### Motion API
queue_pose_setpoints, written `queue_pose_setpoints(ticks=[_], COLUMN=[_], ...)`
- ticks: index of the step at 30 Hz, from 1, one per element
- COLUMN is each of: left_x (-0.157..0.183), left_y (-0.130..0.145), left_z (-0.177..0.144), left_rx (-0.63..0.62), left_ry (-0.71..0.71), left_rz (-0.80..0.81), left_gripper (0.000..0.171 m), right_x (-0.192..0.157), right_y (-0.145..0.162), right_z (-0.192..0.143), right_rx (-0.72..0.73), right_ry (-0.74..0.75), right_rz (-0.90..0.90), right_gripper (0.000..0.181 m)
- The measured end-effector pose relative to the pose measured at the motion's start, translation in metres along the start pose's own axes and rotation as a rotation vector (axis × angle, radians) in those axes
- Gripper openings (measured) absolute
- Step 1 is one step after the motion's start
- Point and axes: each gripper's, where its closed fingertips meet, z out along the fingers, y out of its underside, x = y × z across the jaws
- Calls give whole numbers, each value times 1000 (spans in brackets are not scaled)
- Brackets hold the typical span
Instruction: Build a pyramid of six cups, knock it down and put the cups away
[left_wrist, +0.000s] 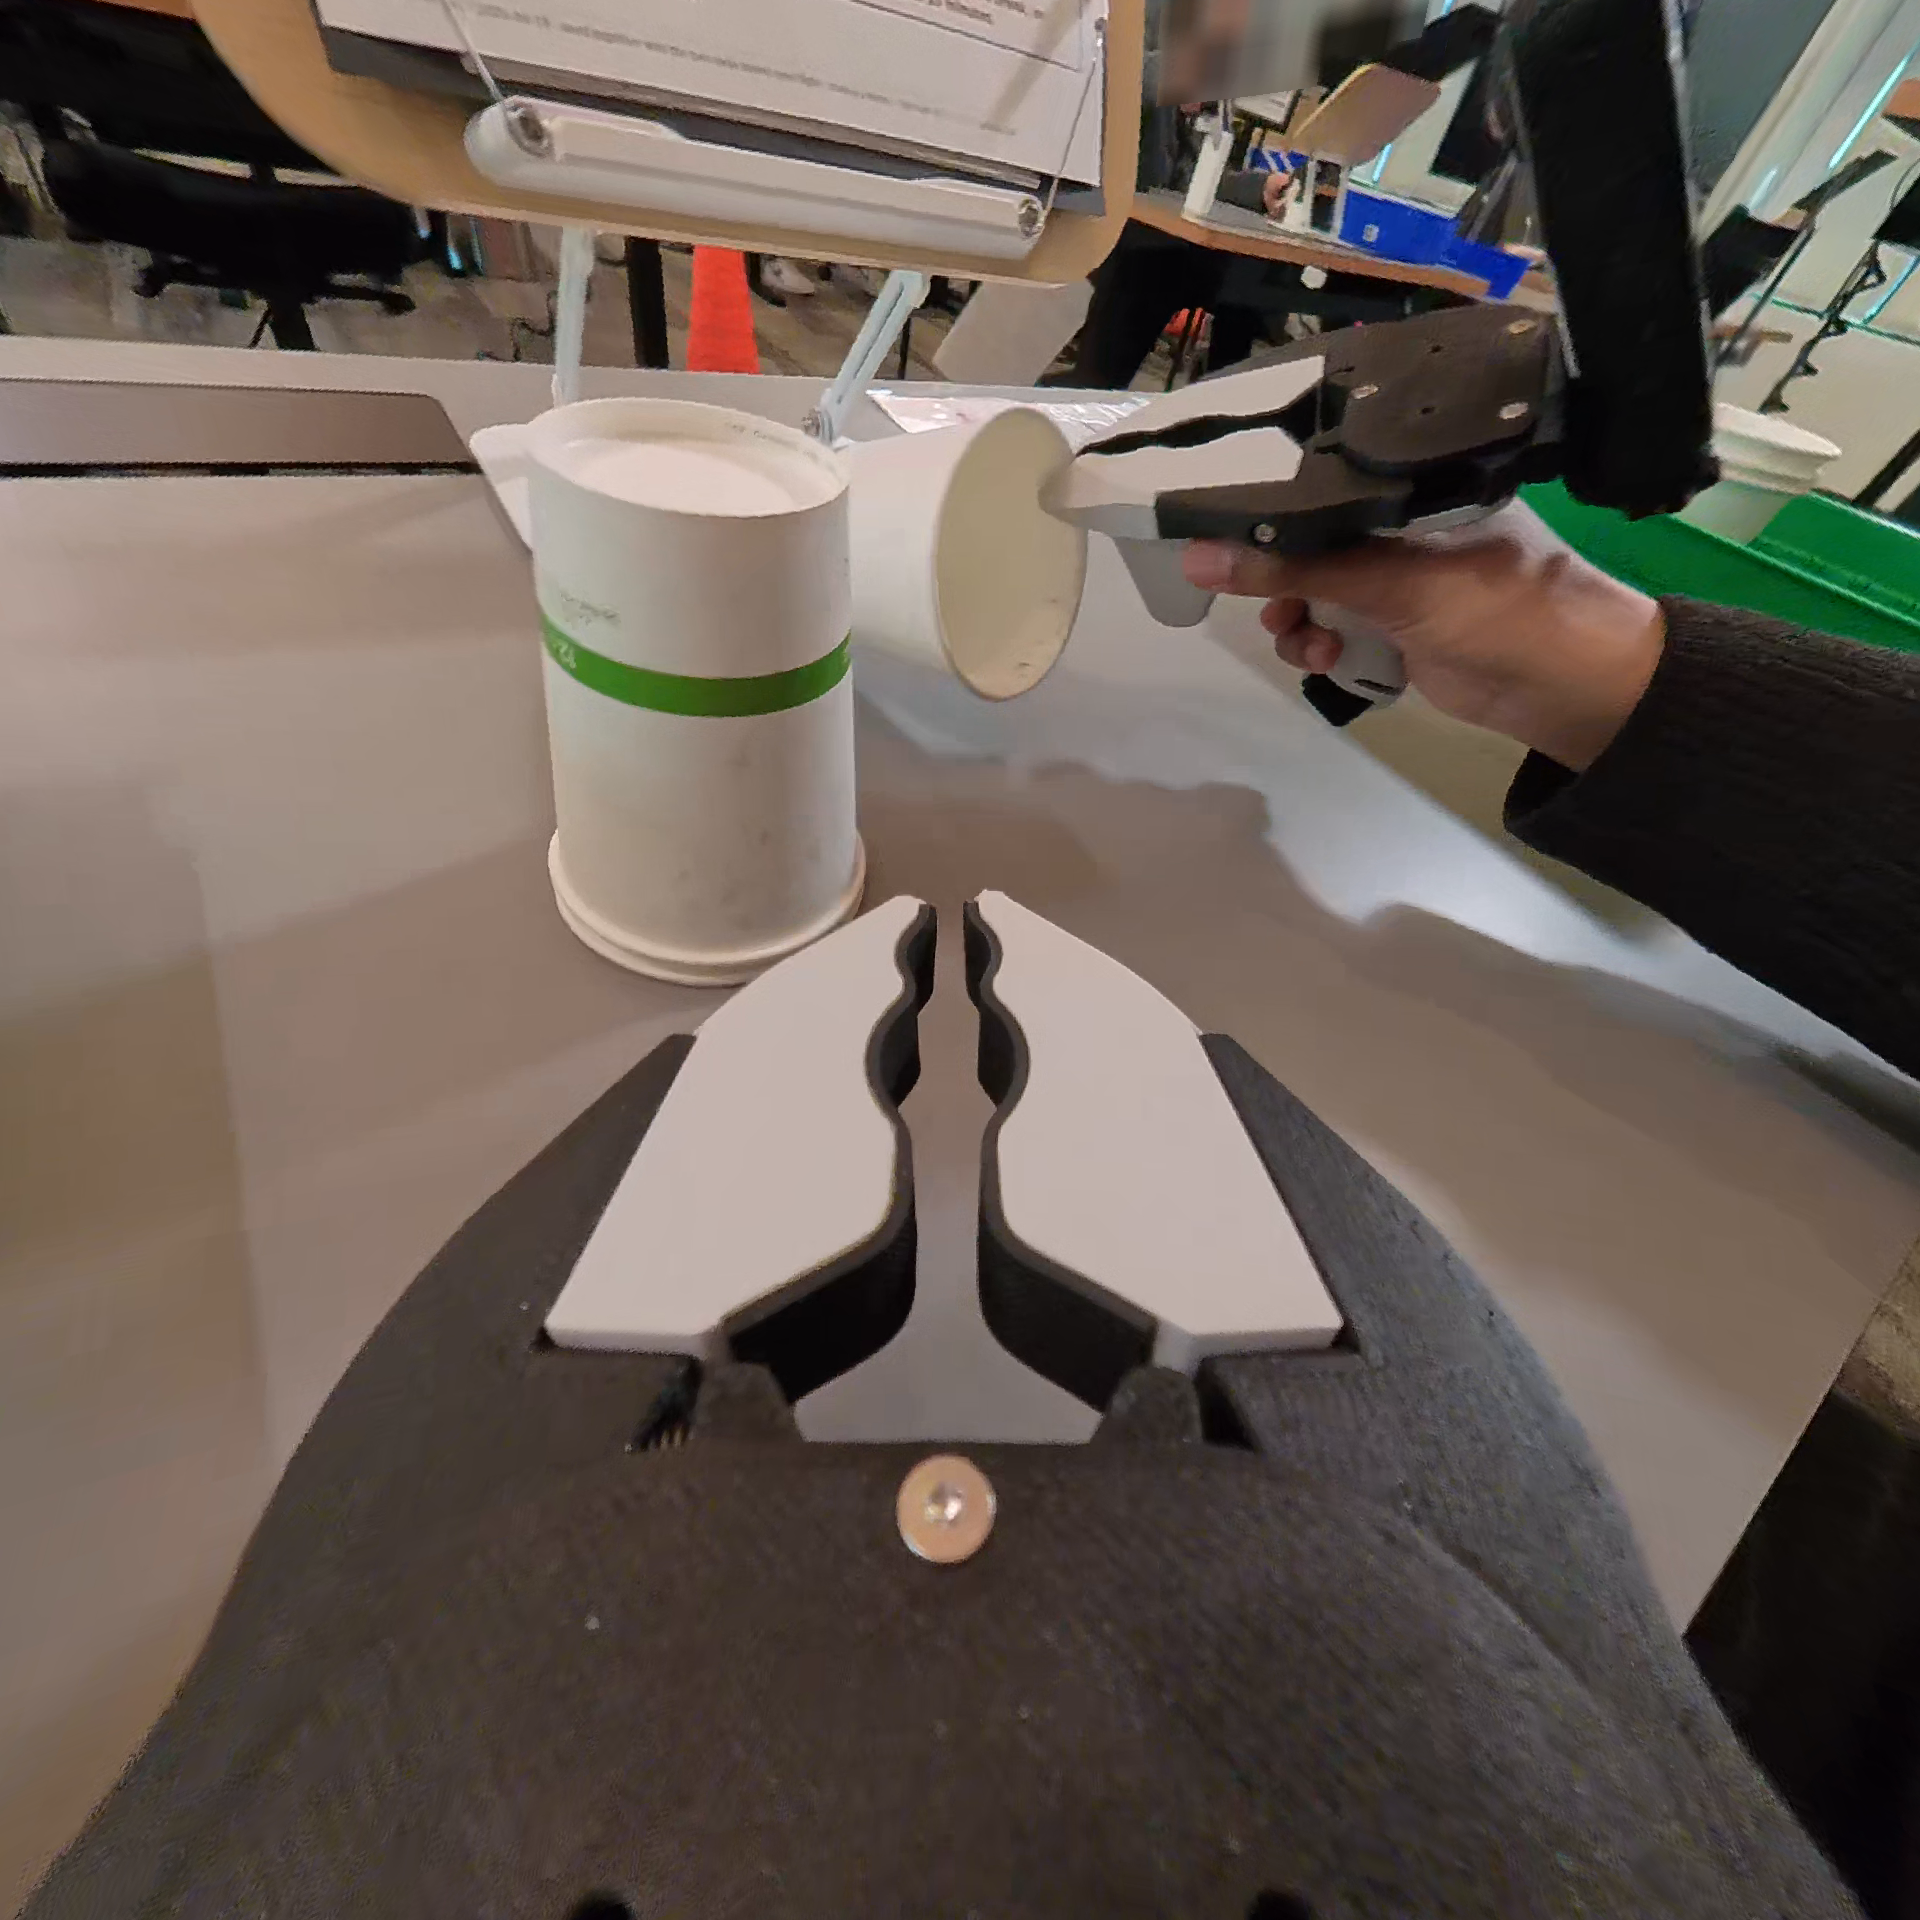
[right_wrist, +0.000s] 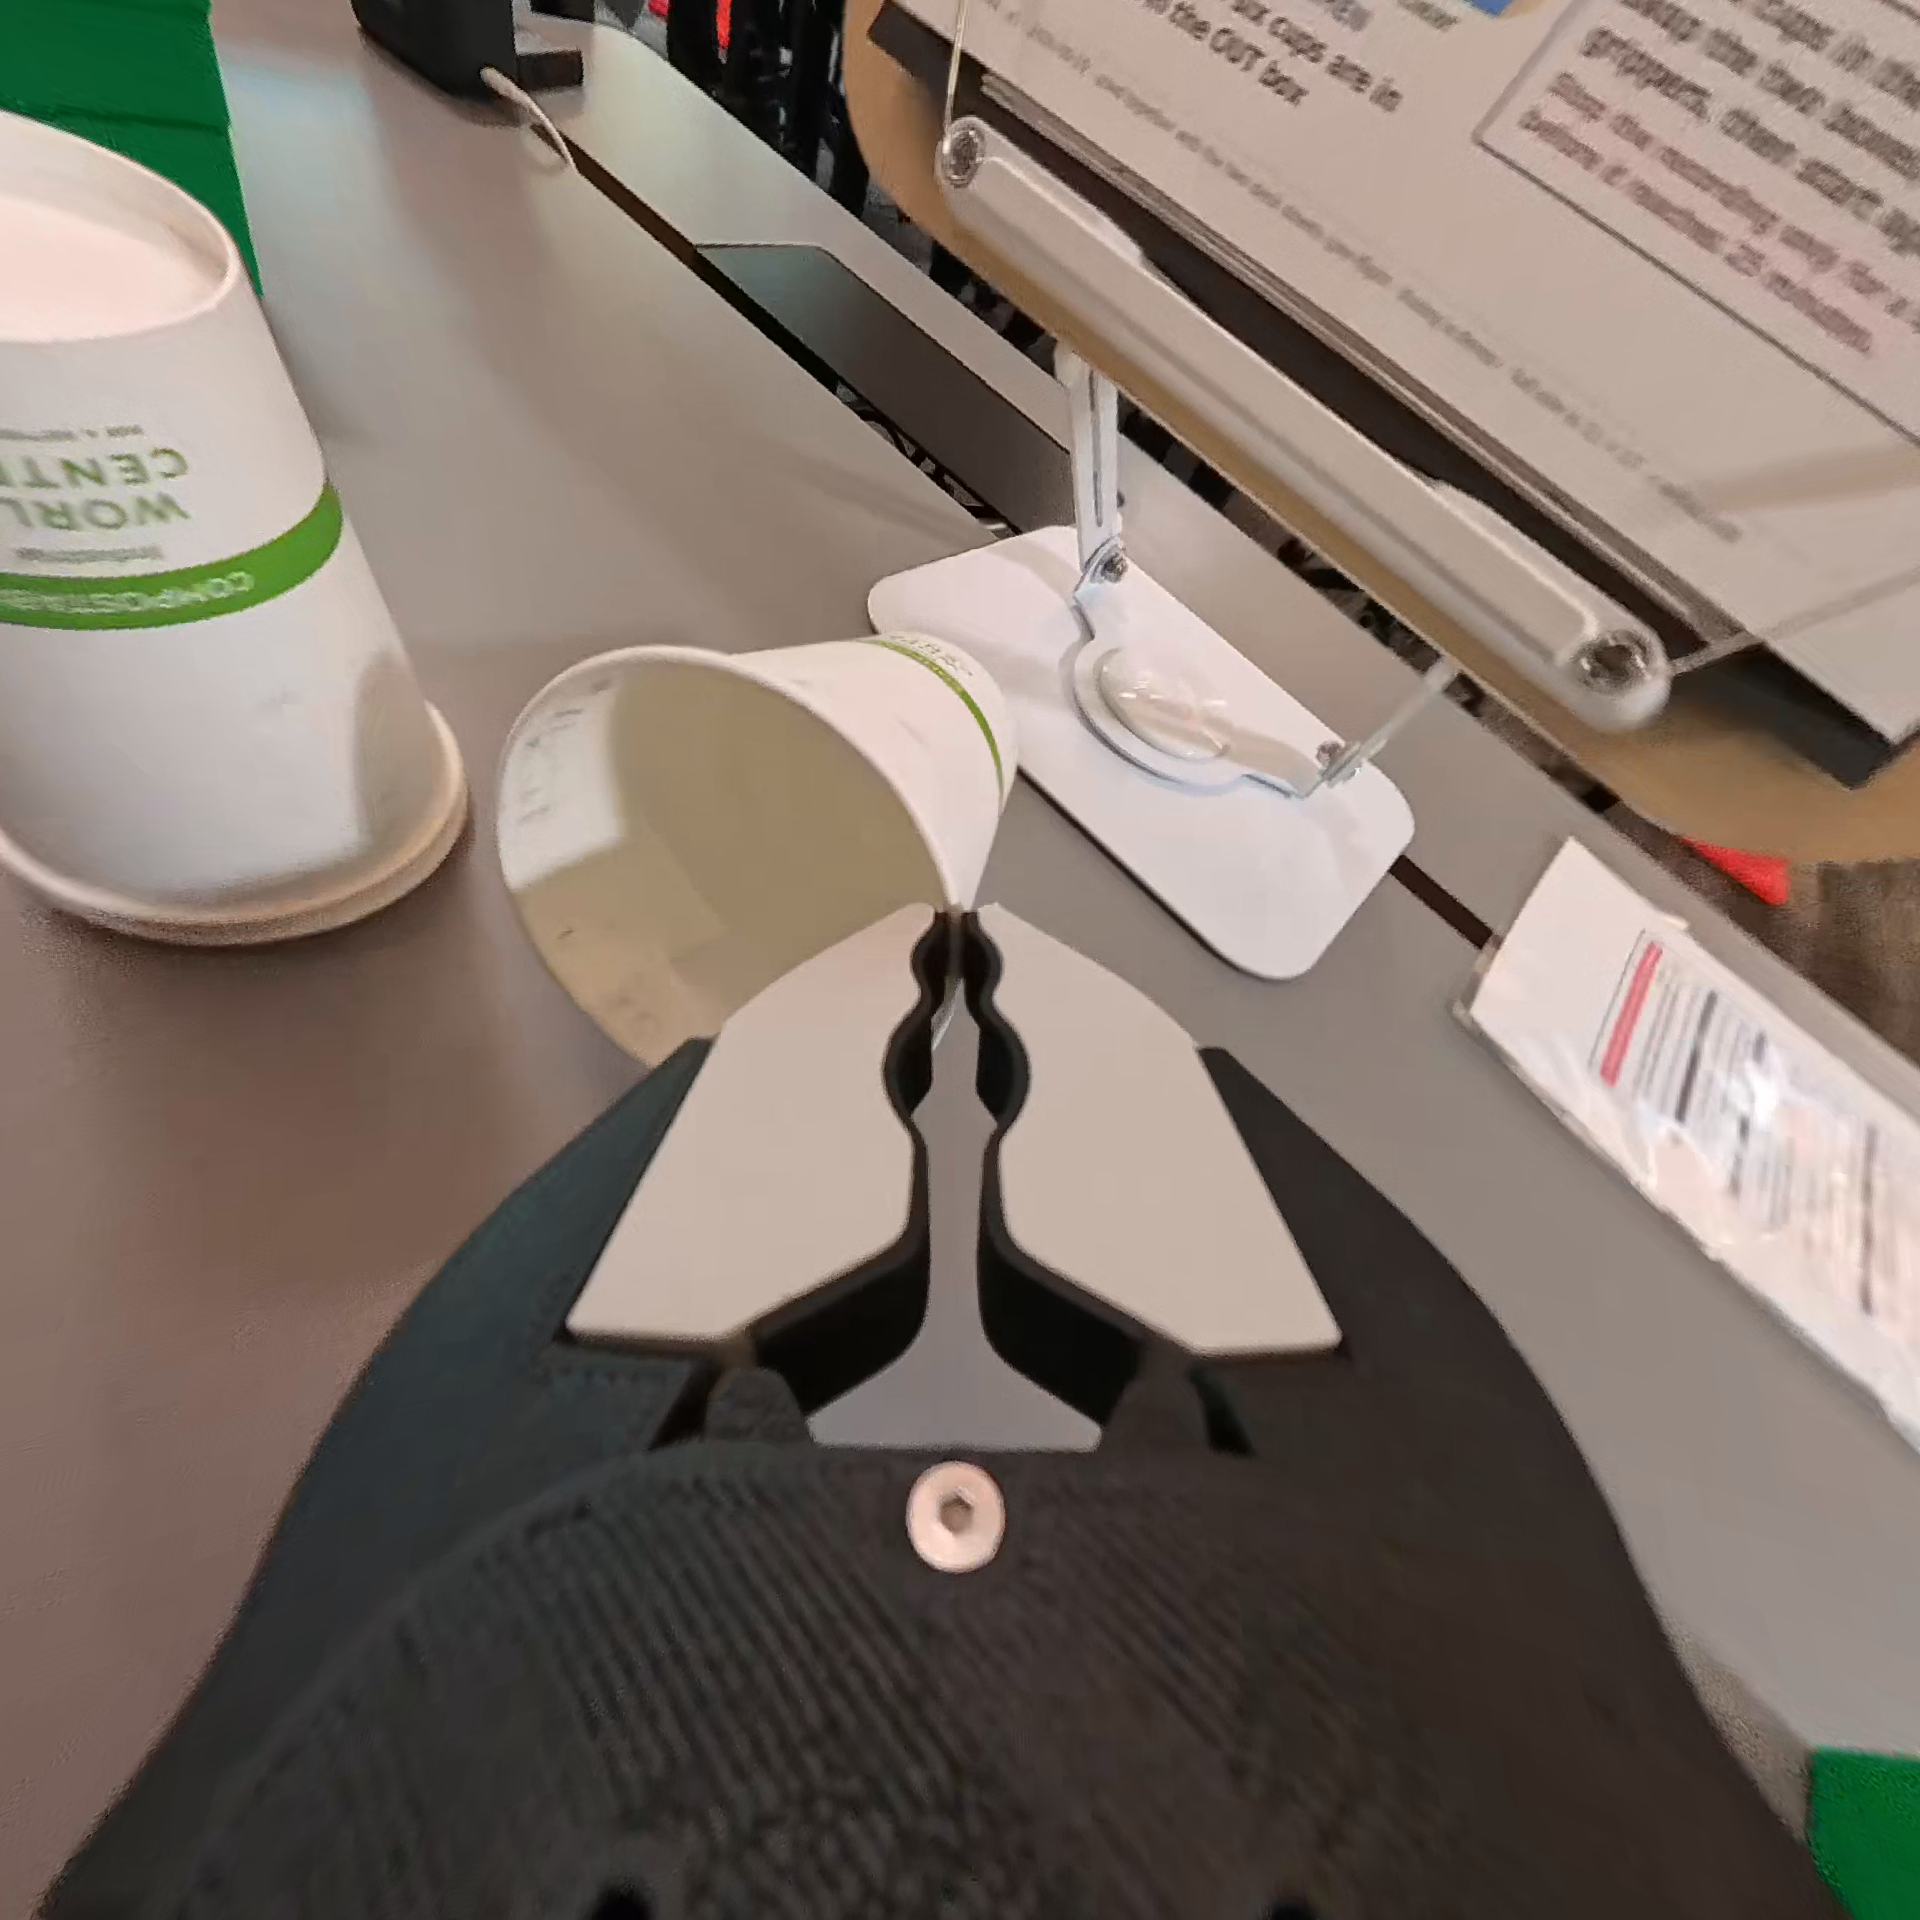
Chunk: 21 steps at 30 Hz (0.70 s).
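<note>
A stack of white paper cups with a green band (left_wrist: 698, 686) stands upside down on the grey table; it also shows in the right wrist view (right_wrist: 177, 582). My left gripper (left_wrist: 950, 914) is shut and empty, just in front of the stack's base. My right gripper (right_wrist: 958, 920) is shut on the rim of a single white paper cup (right_wrist: 748, 821) and holds it on its side above the table, right of the stack. In the left wrist view the held cup (left_wrist: 1003, 551) and right gripper (left_wrist: 1060, 473) hang beside the stack, mouth toward me.
A document holder on a white base (right_wrist: 1288, 862) stands behind the cups, its wooden board with papers (left_wrist: 727, 114) overhead. A plastic-sleeved sheet (right_wrist: 1704, 1122) lies on the table at right. A green bin (left_wrist: 1704, 551) sits at the far right. A hand and dark sleeve (left_wrist: 1621, 707) hold the right gripper.
</note>
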Motion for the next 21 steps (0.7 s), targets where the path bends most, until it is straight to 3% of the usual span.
queue_pose_setpoints(ticks=[5, 9, 11, 13, 17, 21], left_x=[7, 25, 40, 59, 107, 151], left_y=[-10, -23, -26, -27, -12, 9], left_z=[20, 42, 55, 68, 89, 96], left_rx=[5, 35, 42, 48, 62, 51], left_ry=[-41, -44, -28, -14, 88, 265], left_rz=[107, 285, 421, 577, 861, 944], left_gripper=[21, 36, 57, 74, 81, 86], right_x=[8, 3, 0, -3, -18, -35], right_y=[7, 18, 35, 55, 71, 78], right_z=[-48, -99, -124, -145, -177, -195], right_rx=[41, 85, 70, 16, -43, -90], right_ry=[-90, -237, -268, -249, -275, -377], right_rz=[227, 531, 625, 617, 566, 586], right_gripper=[3, 3, 3, 3, 3, 3])
